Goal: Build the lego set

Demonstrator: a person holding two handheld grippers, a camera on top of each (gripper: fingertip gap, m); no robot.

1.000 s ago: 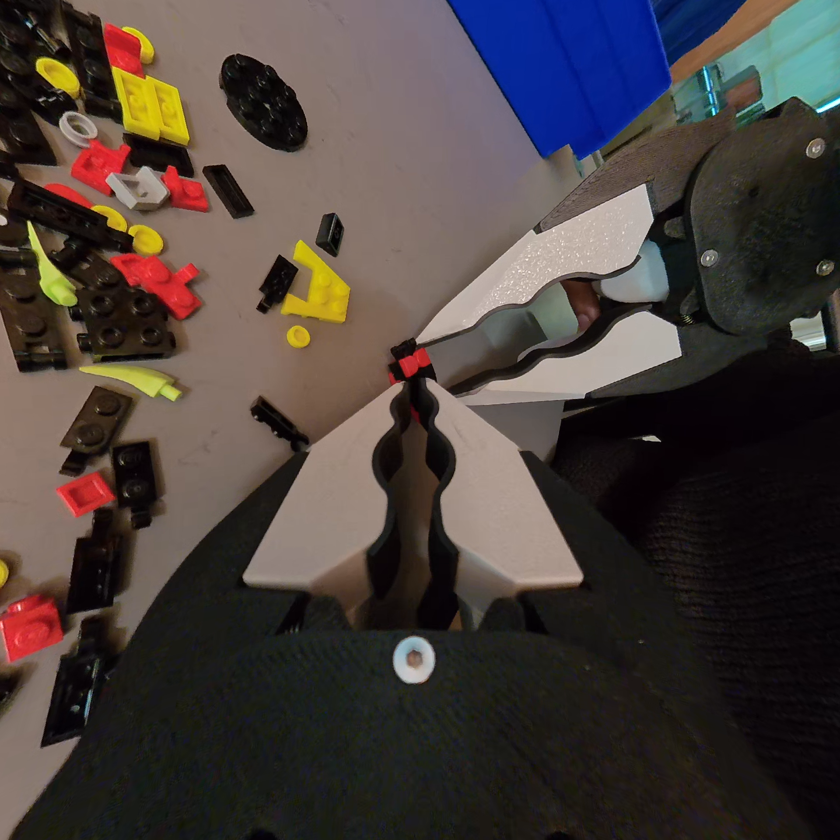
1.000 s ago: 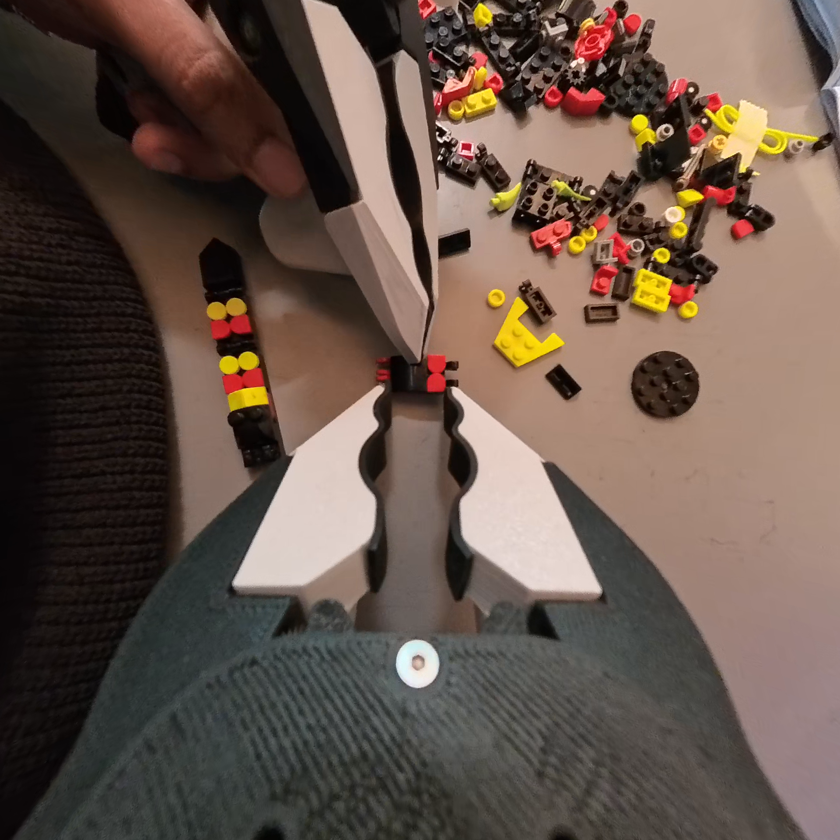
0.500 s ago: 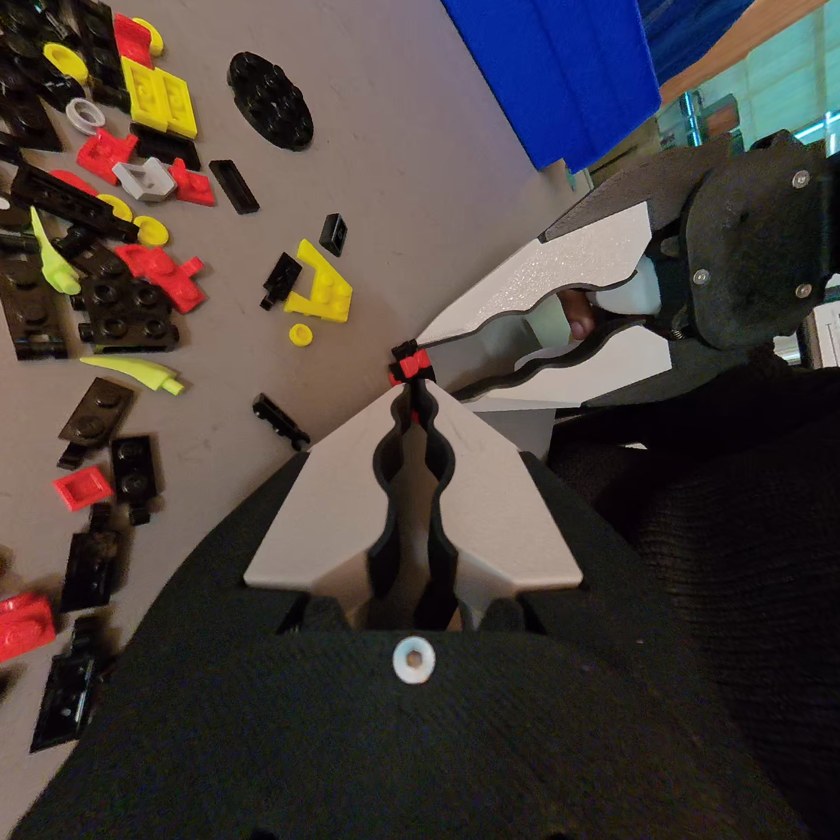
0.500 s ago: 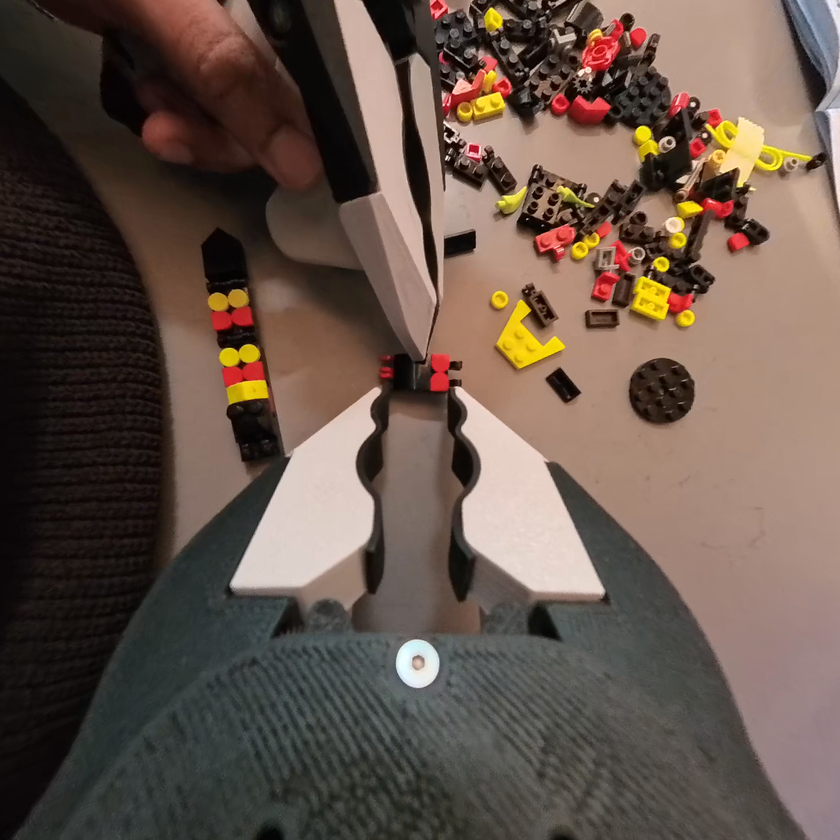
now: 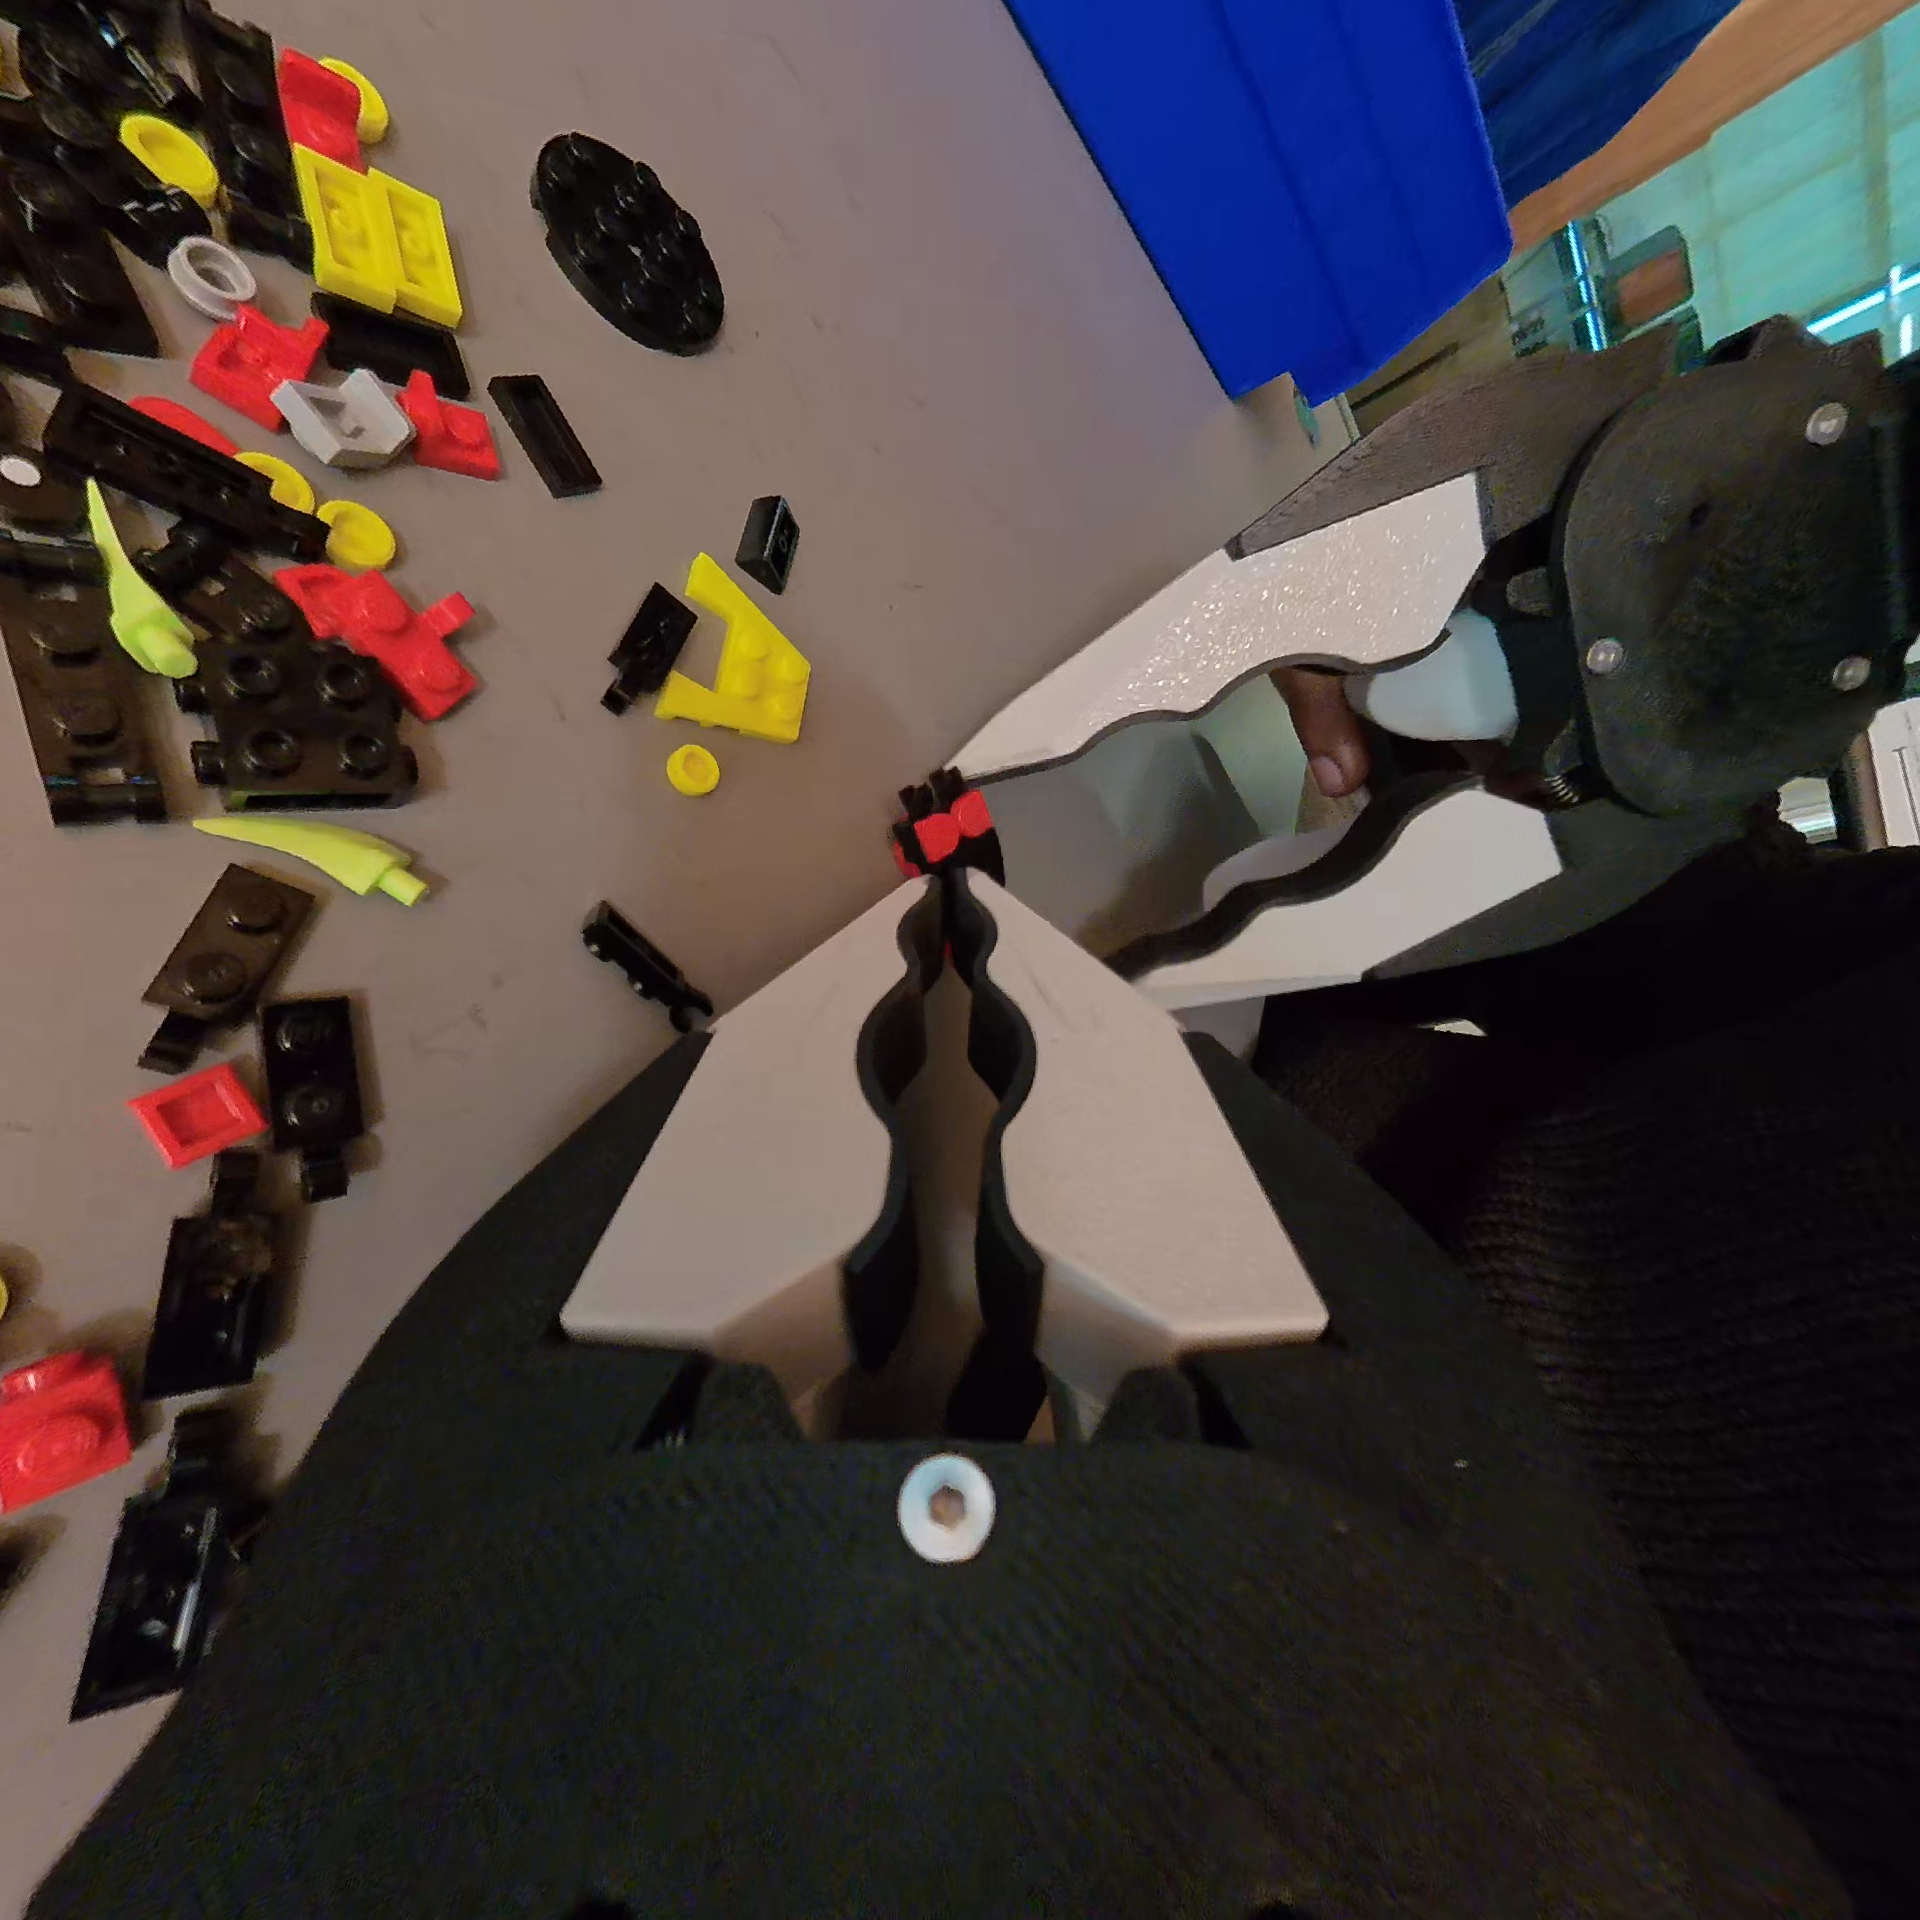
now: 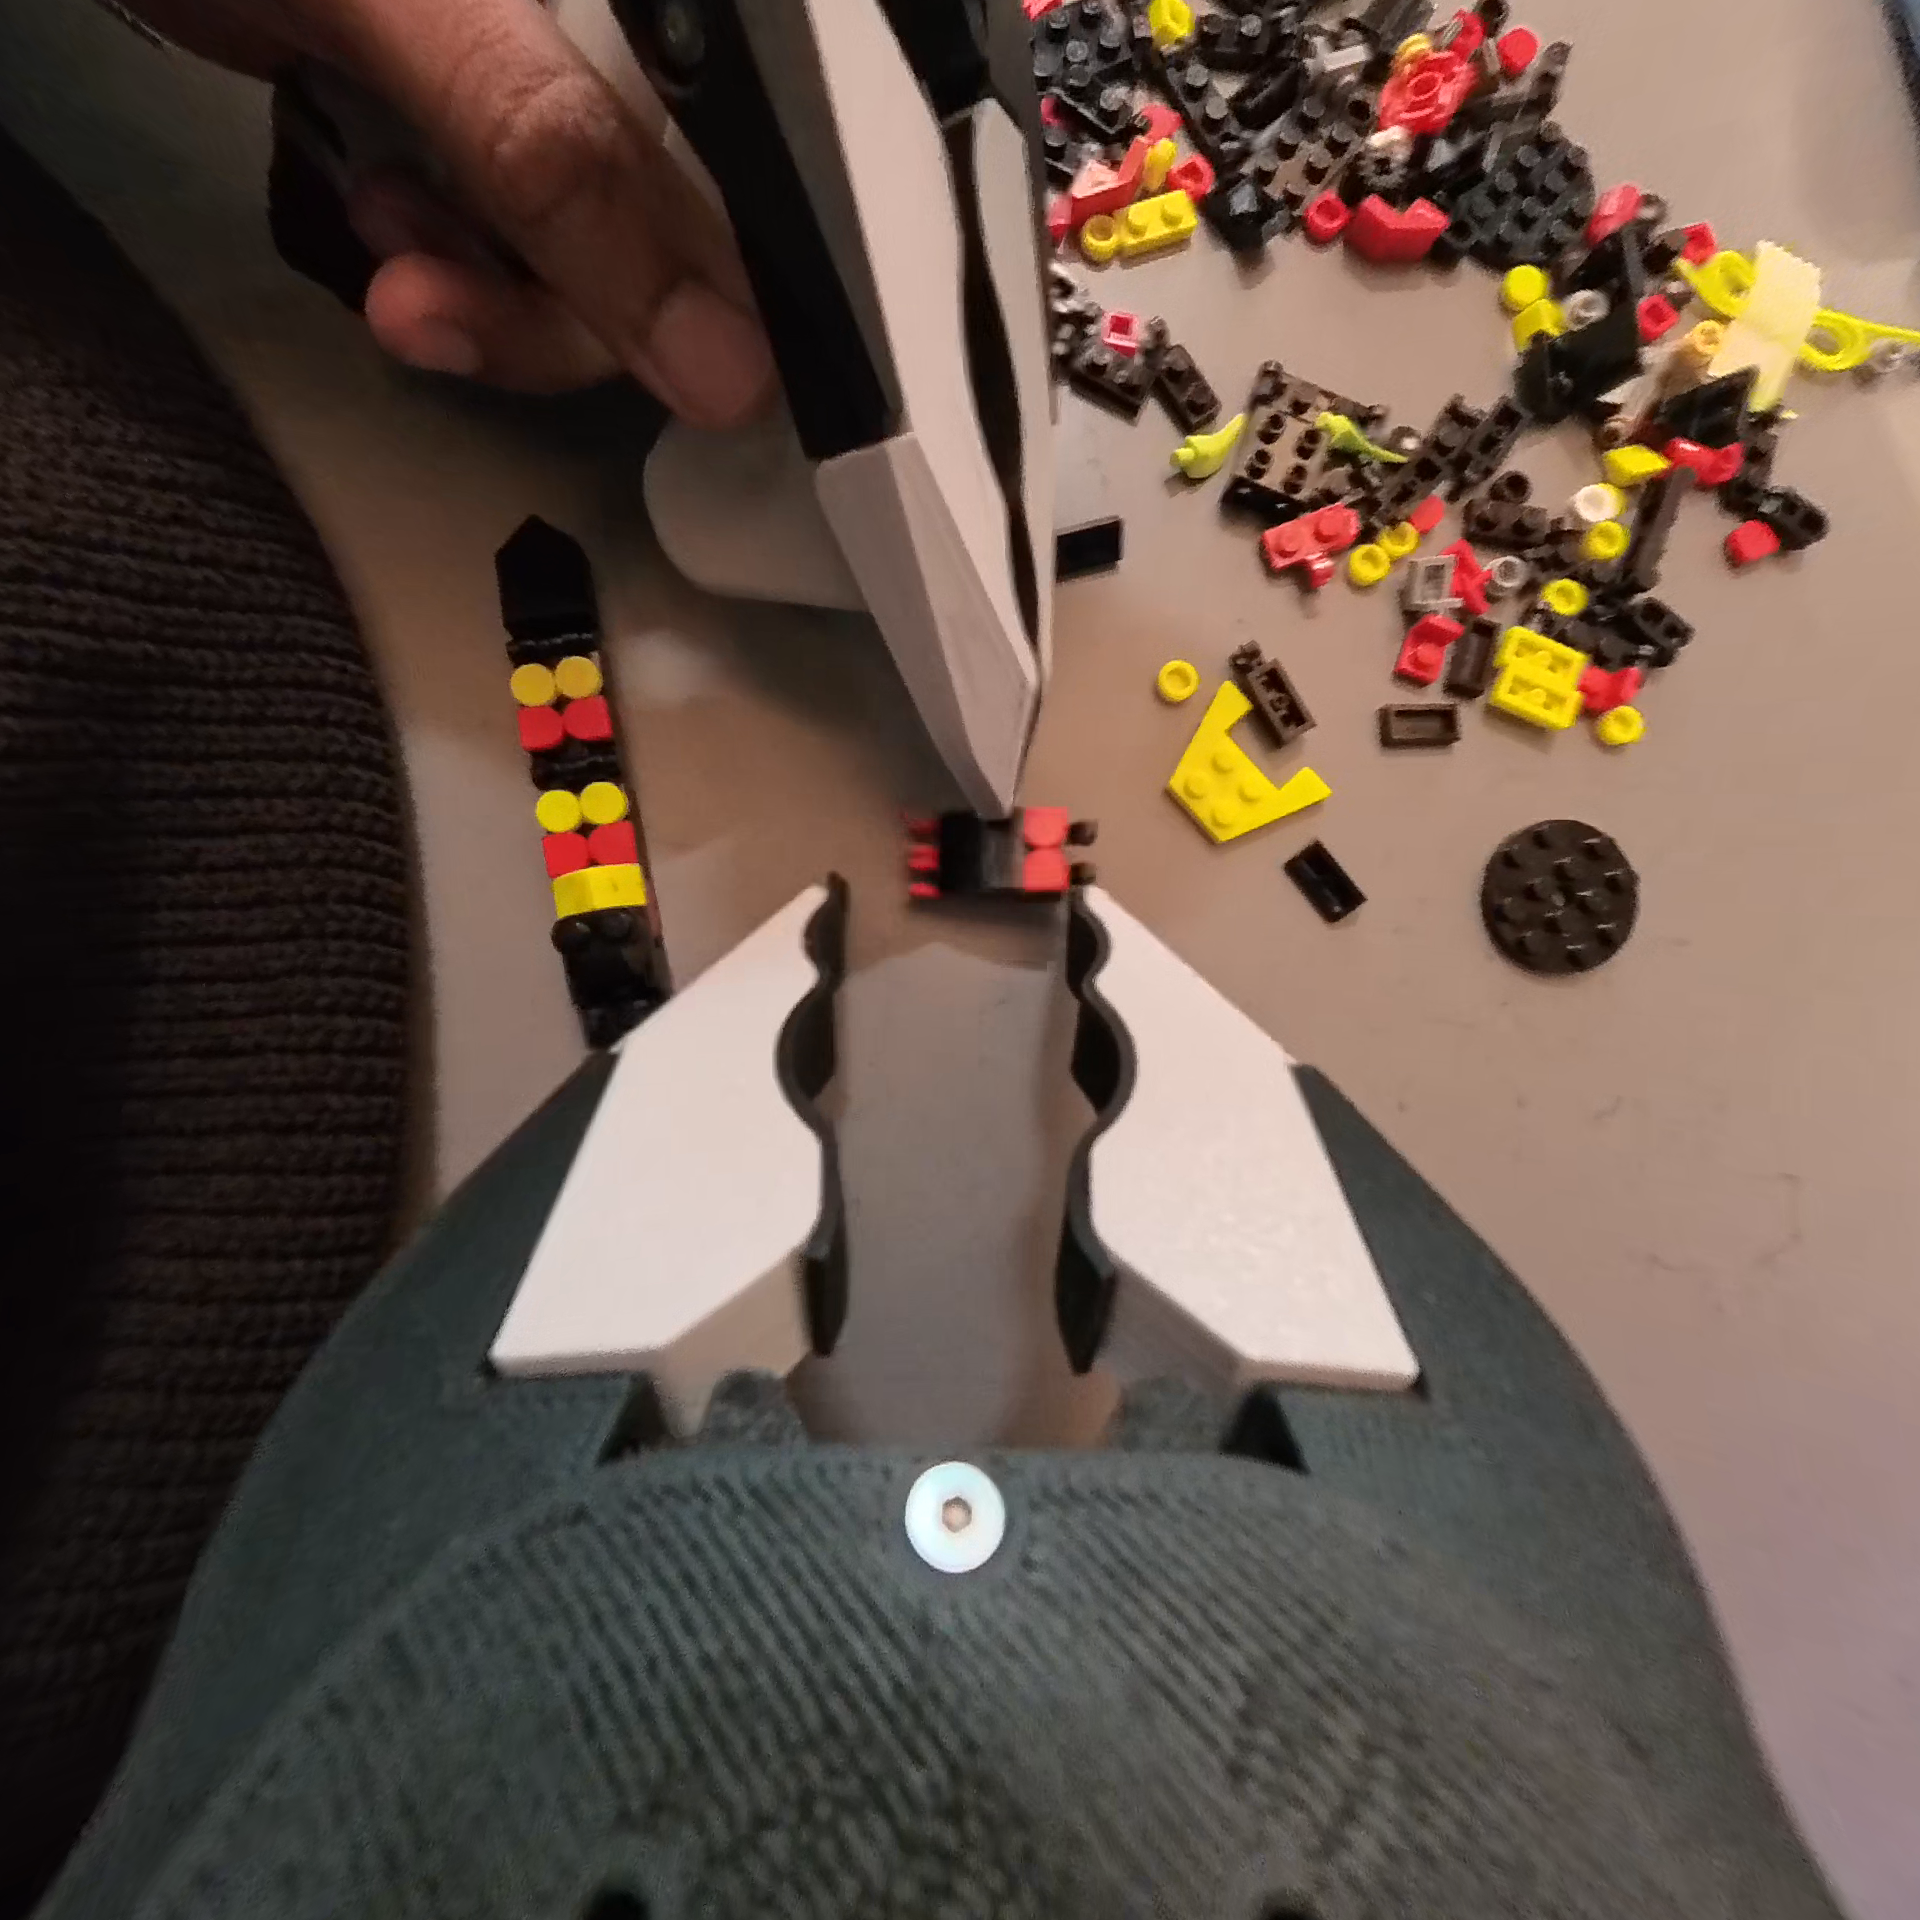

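The left gripper [image 5: 945, 883] is clamped on the small red-and-black lego assembly [image 6: 992, 854], holding it above the table [image 6: 1558, 1195]. The right gripper [image 6: 951, 909] stands with jaws spread wide, empty, its tips just short of the assembly. A black strip of studded bricks [image 6: 577, 790] lies near the table's edge; loose lego pieces [image 6: 1455, 364] are scattered farther in.

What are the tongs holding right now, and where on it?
The left tongs pinch the small red-and-black lego piece at its black middle. The right tongs are open, holding nothing.

The right gripper [image 6: 951, 909] jaws stand apart just short of the red-and-black assembly [image 6: 992, 854] pinched by the left gripper [image 6: 1013, 800].
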